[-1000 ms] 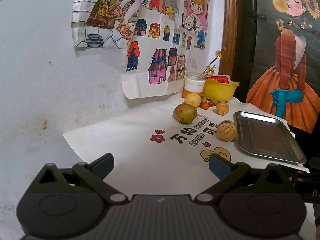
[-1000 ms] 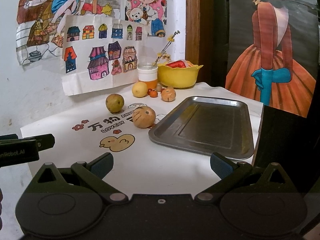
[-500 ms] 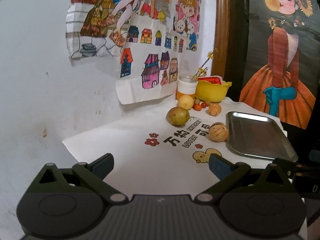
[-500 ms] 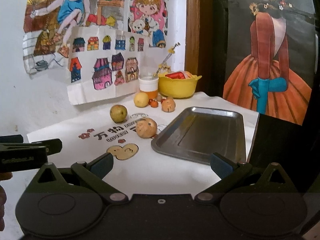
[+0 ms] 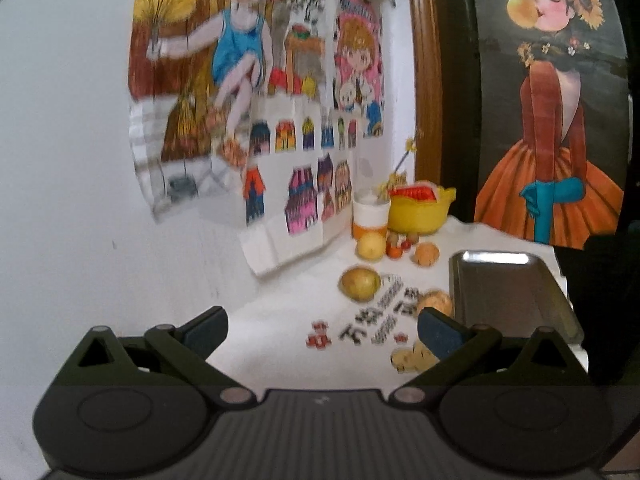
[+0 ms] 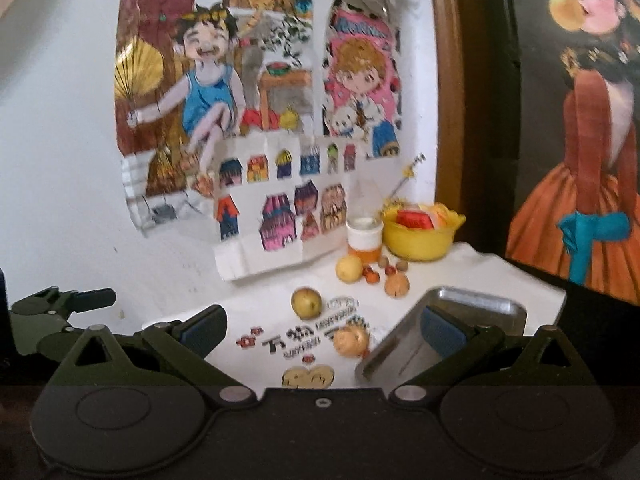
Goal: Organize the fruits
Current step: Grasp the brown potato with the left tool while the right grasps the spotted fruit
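Both claws are spread wide with nothing in them right now. My left claw [image 5: 322,330] has its blue pads apart and is pulled back off the table [image 5: 280,312], and my right claw [image 6: 322,330] is the same, gaping and empty, hanging back over the near edge. I'm guessing that's so I can see the whole layout before picking a first fruit.

Straight ahead of the right claw, just past its fingers, sits the brownish round fruit [image 6: 351,341], right beside the near corner of the metal tray [image 6: 472,312]. The tray lies ahead and to the right of that claw, empty, which I read as the spot the fruits are meant to end up. A bit further out is the greenish-yellow fruit [image 6: 306,302], sitting apart on the printed cloth.

Further still, near the wall, there's a yellow fruit [image 6: 348,268], an orange-brown one [image 6: 397,285], and a scatter of tiny red and brown bits [image 6: 384,269] too small to identify. Behind those stand a white-lidded jar [image 6: 364,237] and a yellow bowl [image 6: 418,236] with something red in it.

The nearest brown fruit looks like the easy first grab, since it's closest to both claw and tray. Round stuff may roll if I nudge it.
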